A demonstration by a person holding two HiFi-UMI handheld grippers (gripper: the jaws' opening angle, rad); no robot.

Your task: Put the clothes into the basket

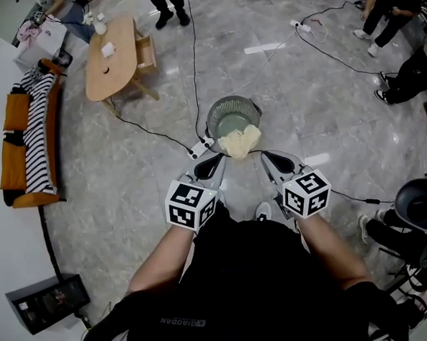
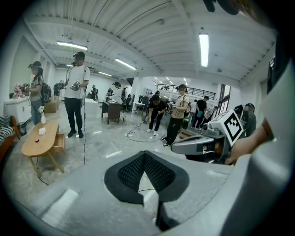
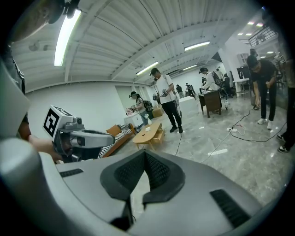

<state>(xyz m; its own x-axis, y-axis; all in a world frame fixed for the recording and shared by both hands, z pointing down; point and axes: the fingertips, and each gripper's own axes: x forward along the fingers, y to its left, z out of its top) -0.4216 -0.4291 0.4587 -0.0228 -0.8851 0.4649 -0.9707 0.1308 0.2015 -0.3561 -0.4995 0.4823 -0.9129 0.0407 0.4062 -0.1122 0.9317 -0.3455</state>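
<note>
Cream cloth (image 1: 240, 140) over basket (image 1: 212, 120) rim, between closed left hand-held gripper (image 1: 218, 159) and closed right hand-held gripper (image 1: 266, 156).

The person is wearing a black short-sleeved shirt (image 1: 249, 286). The grey left tongs (image 1: 211, 159) and right tongs (image 1: 272, 157) are each carrying a black-and-white marker cube (image 1: 192, 203).

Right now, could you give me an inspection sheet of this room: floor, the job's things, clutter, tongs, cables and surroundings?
Surface: glossy grey floor.
Job's things: basket on the floor; pale cloth draped over its near rim.
Clutter: striped cloth on the orange sofa; small items on the table.
Tongs: left tongs and right tongs both shut, empty, close to the cloth.
Cables: black cables cross the floor; power strip beside the basket.
Surroundings: people standing around.
</note>
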